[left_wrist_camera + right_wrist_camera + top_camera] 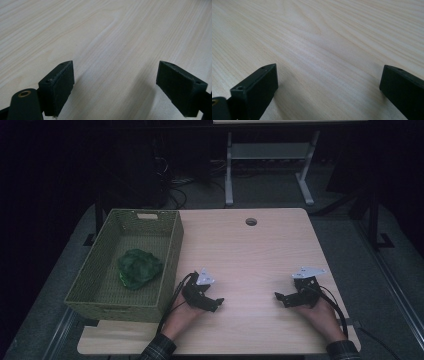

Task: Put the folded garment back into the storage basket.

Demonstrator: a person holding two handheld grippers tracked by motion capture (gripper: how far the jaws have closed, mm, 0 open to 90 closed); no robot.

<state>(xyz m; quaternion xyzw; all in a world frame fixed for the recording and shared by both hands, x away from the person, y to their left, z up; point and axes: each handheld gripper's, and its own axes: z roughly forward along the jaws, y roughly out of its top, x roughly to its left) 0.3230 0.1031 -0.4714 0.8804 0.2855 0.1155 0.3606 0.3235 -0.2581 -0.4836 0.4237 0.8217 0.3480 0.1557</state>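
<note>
Your left tongs [216, 303] sat low over the bench [250, 255] with jaws spread wide and holding nothing, just beside the basket [172, 245] at the bench's left edge. Your right tongs [280, 298] were likewise wide and unladen, near the right edge. Bare wood lay between them and ahead. The green cloth [138, 268] rested inside the basket, apart from both.

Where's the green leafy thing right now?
In the high view the green leafy thing lies inside the woven basket at the table's left edge, toward its near right part, just left of the left hand-held gripper.
</note>
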